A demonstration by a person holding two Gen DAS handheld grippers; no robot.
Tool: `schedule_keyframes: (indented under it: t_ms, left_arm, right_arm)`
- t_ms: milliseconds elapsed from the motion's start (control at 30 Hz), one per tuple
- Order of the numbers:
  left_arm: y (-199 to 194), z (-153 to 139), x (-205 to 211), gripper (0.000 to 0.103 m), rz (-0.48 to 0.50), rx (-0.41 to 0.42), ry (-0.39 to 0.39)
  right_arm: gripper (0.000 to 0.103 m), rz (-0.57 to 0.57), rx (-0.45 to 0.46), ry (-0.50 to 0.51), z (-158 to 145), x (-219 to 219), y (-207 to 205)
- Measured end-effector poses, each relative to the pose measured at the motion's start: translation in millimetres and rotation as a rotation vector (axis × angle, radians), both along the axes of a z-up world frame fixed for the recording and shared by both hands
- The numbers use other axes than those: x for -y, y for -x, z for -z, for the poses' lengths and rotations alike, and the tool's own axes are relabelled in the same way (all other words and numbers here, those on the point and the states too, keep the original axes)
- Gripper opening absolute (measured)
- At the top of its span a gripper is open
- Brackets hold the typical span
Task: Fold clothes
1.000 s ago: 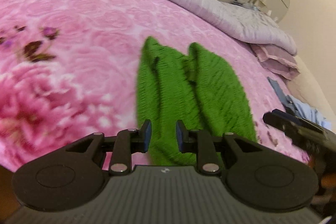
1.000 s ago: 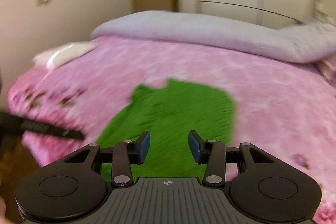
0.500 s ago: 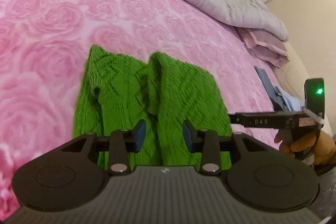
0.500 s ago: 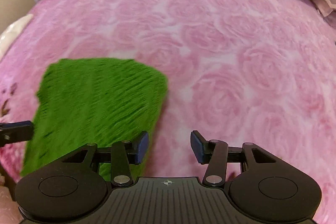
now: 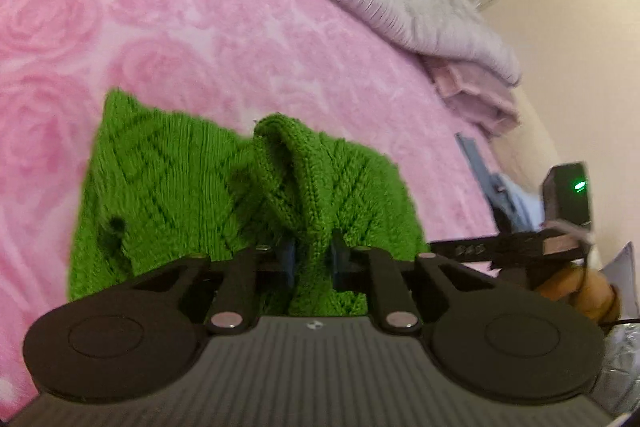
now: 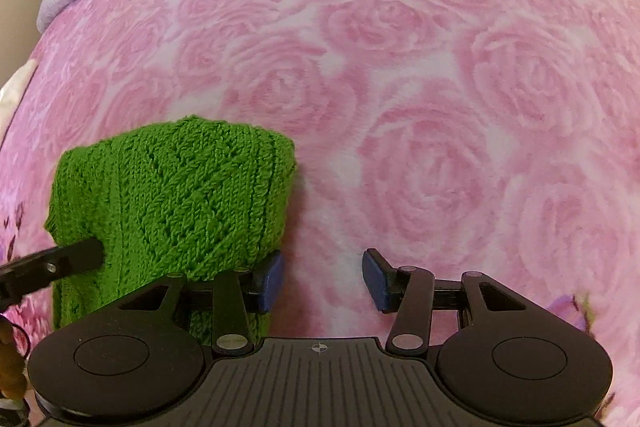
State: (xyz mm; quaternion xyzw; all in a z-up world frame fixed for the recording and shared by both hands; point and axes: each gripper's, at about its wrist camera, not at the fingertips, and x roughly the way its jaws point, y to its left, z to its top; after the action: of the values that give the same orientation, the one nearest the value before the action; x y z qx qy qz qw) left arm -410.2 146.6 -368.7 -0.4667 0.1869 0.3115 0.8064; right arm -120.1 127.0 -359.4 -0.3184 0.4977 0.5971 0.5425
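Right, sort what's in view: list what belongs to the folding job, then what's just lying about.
Job:
green cable-knit garment
left gripper, bunching its fold
right gripper, open beside it

Lying about:
grey ribbed duvet
folded pink fabric
blue clothes
pink rose-print bedspread

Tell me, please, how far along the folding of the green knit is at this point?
Partly done: the green knit already lies as a compact folded bundle on the pink rose bedspread. In hand: the left gripper is closed on a raised fold of it. The right gripper is open over bare bedspread beside the knit. Left: completing that fold and flattening it.
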Motion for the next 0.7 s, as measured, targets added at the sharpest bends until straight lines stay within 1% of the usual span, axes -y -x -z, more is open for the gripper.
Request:
schedule_keyframes:
  t_ms: [67, 167, 267, 333, 400, 700]
  left_arm:
    - [9, -14, -2, 0.011, 0.009, -0.005, -0.026]
    - [24, -27, -11, 0.011, -0.001, -0.053, -0.039]
    - [39, -27, -24, 0.011, -0.042, -0.111, -0.033]
    - [48, -23, -33, 0.011, -0.054, -0.133, -0.015]
    - [54, -20, -39, 0.011, -0.054, -0.135, 0.003]
    - [65, -20, -37, 0.011, -0.048, -0.122, -0.016]
  right_arm:
    - [0.047, -0.01, -0.001, 0.001, -2, -3, 4]
    - [0.044, -0.045, -0.005, -0.019, -9, -9, 16]
    - [0.044, -0.084, -0.013, -0.036, -16, -16, 30]
    - [0.044, -0.109, -0.016, -0.043, -19, -22, 40]
    - [0.044, -0.133, -0.015, -0.046, -21, -27, 49]
    - [0.043, -0.183, 0.022, -0.058, -19, -29, 65]
